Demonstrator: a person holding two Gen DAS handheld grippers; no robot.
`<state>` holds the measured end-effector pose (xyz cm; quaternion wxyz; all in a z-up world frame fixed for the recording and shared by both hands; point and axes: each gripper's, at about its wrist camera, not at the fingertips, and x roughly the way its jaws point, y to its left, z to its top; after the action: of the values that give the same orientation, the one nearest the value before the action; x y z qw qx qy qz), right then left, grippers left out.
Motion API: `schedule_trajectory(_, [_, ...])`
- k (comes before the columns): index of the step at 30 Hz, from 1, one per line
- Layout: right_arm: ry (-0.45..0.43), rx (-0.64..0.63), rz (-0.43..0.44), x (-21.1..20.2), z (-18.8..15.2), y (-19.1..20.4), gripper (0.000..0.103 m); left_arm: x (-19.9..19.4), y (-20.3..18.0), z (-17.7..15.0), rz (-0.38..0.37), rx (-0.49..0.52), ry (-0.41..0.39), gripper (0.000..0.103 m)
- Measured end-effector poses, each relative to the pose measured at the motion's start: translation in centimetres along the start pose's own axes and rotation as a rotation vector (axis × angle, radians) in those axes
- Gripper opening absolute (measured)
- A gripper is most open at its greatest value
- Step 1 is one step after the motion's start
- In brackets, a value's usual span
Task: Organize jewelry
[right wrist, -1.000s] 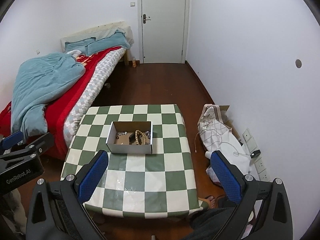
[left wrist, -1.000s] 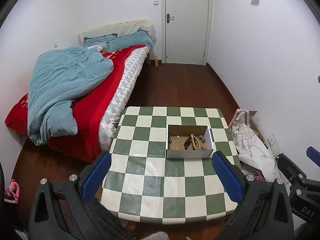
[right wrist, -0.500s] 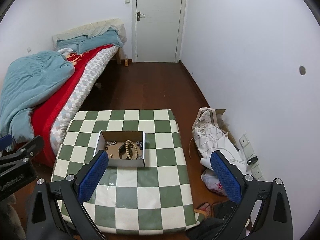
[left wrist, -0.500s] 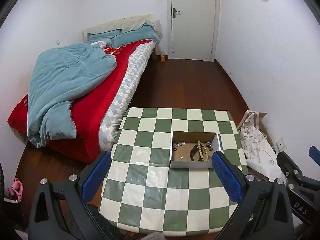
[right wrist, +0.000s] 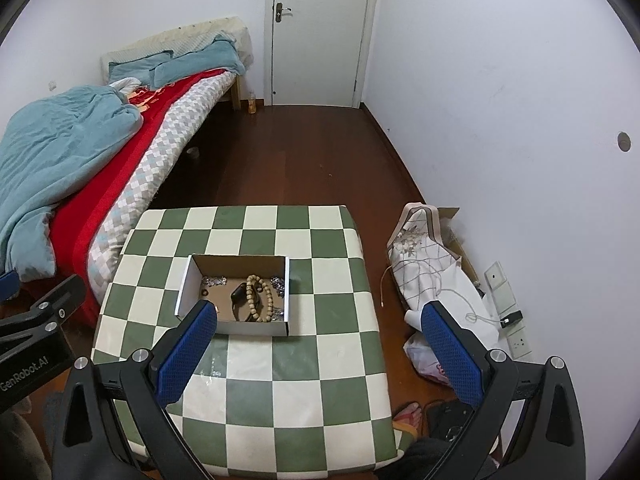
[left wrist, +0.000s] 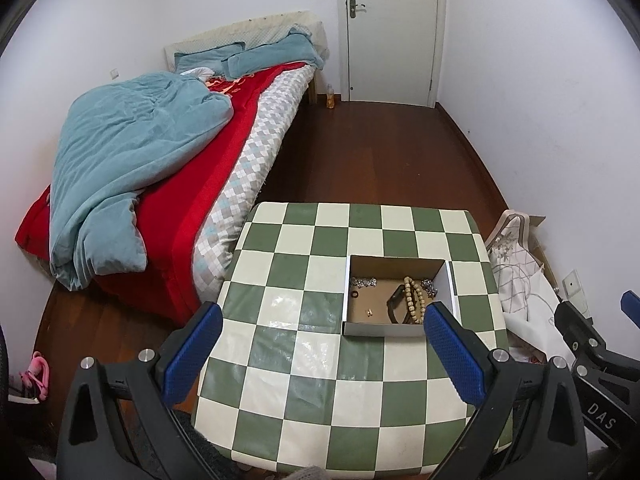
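Note:
An open cardboard box [left wrist: 384, 330] [right wrist: 250, 329] stands on the green and white checkered table [left wrist: 304, 360] [right wrist: 320, 368]. Inside lie a wooden bead bracelet [left wrist: 412, 298] [right wrist: 260, 298], a black band [left wrist: 394, 304] [right wrist: 239, 300], silver chain pieces [left wrist: 362, 281] [right wrist: 213, 280] and a small dark ring [left wrist: 354, 294] [right wrist: 205, 293]. My left gripper [left wrist: 322, 344] is open and empty, above the table's near half, its right fingertip by the box's near right corner. My right gripper [right wrist: 316, 344] is open and empty, its left fingertip over the box's near left corner.
A bed [left wrist: 168, 168] with a red cover and blue quilt lies left of the table. A patterned bag [right wrist: 430, 272] and wall sockets [right wrist: 500, 284] are on the floor at the right. A white door [left wrist: 394, 28] is at the far wall.
Both grippers have drifted toward the box; it looks larger and nearer the fingertips. Both stay open and empty. The jewelry has not moved.

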<state>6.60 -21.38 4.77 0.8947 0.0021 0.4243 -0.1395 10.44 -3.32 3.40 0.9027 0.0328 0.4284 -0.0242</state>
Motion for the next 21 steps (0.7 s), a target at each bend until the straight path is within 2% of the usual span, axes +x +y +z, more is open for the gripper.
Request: schedule_trajectory(21, [0.019,-0.008,0.018,0.57,0.10,0.16,0.103,0.25,0.28,0.11,-0.006,-0.012,0.013,0.102])
